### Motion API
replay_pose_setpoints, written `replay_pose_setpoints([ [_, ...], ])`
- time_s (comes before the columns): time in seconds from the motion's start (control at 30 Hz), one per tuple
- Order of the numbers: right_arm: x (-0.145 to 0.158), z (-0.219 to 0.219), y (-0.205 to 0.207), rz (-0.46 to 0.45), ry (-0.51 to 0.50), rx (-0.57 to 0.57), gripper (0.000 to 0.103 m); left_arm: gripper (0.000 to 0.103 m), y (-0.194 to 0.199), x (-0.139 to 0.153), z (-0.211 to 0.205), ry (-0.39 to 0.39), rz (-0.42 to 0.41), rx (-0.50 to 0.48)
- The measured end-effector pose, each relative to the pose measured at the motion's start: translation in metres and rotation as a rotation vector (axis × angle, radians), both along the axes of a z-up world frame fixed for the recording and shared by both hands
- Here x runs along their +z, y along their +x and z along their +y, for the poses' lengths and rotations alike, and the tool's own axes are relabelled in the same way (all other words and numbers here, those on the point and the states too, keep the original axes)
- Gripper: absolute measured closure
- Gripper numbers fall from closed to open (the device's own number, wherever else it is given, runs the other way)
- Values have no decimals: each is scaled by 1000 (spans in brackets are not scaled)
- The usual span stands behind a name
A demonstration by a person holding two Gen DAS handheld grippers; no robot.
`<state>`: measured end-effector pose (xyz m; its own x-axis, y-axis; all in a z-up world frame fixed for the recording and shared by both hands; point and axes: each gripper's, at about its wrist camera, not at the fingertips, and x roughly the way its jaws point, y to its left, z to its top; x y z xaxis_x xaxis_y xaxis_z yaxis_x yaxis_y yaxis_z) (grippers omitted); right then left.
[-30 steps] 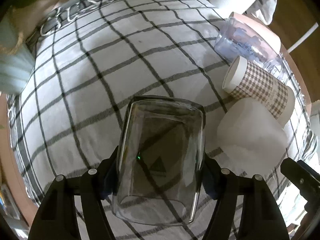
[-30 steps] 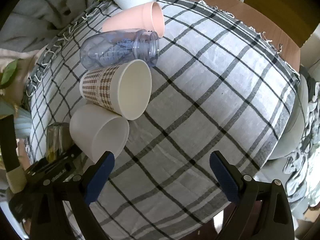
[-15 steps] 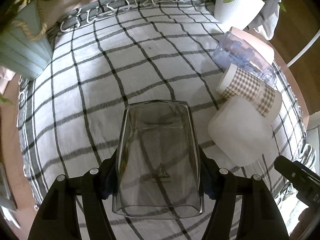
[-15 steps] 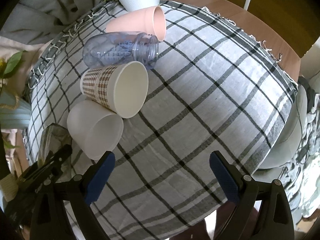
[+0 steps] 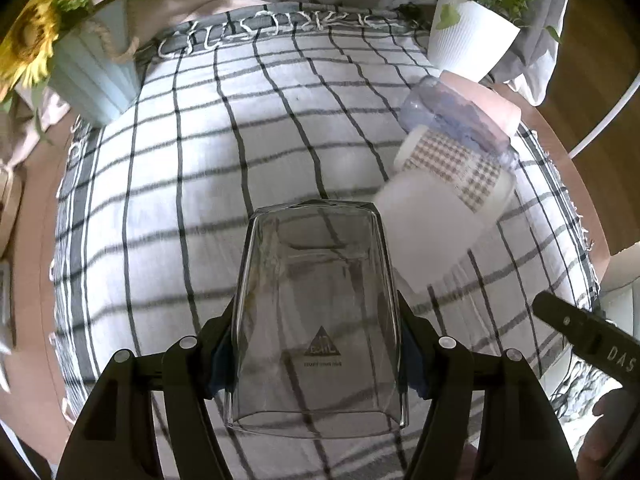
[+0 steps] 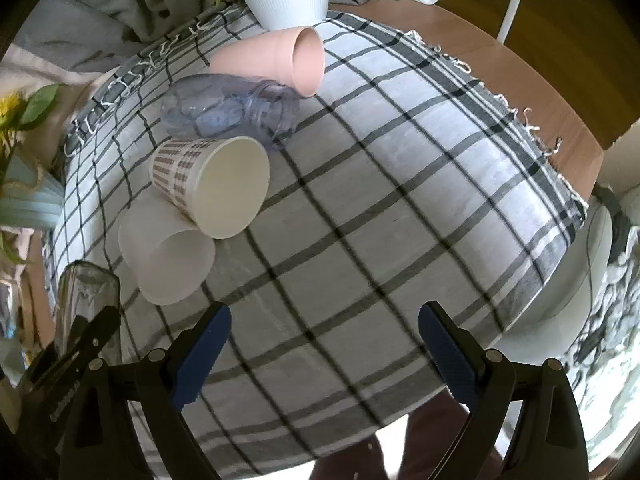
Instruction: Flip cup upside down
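My left gripper (image 5: 316, 344) is shut on a clear glass cup (image 5: 316, 320) and holds it above the checked cloth (image 5: 192, 168), its length along the fingers, one end toward the camera. The glass also shows at the left edge of the right wrist view (image 6: 86, 300). My right gripper (image 6: 324, 344) is open and empty above the cloth (image 6: 400, 208) near the table's front edge.
Several cups lie on their sides in a row: a frosted white cup (image 6: 168, 256), a patterned paper cup (image 6: 212, 184), a bluish clear bottle (image 6: 228, 108) and a pink cup (image 6: 276, 60). A white plant pot (image 5: 468, 36) and a pale blue sunflower vase (image 5: 92, 76) stand at the back.
My left gripper has risen and pulled back with the glass, so more of the table shows. My right gripper has also lifted a little and stays open.
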<state>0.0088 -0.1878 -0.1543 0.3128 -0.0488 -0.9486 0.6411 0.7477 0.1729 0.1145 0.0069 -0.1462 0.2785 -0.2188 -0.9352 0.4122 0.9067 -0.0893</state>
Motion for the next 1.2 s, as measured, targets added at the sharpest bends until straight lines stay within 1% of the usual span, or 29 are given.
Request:
replay_pose_setpoints([
  [0.13,1,-11,-8,4,-21,37,7,36,-18,-7,-7,0,25,42],
  [0.47,-7,-31,-20,51,-42,137,7,36,-44,-25,-18,-36,83,150],
  [0.7,-16,-34,-18,86,-37,192,7,36,-52,-29,-23,-17,90,171],
  [0.97,-20,-30,-13,101,-22,213,7,36,-51,-30,-24,-14,110,176],
  [1.0,-20,-30,-12,103,-20,214,7,35,-50,-30,-24,-16,116,177],
  [1.1,-21,-28,-9,110,-13,217,7,24,-49,-30,-24,-8,115,173],
  [1.2,-22,-25,-5,116,-13,226,7,22,-50,-29,-24,-6,112,160],
])
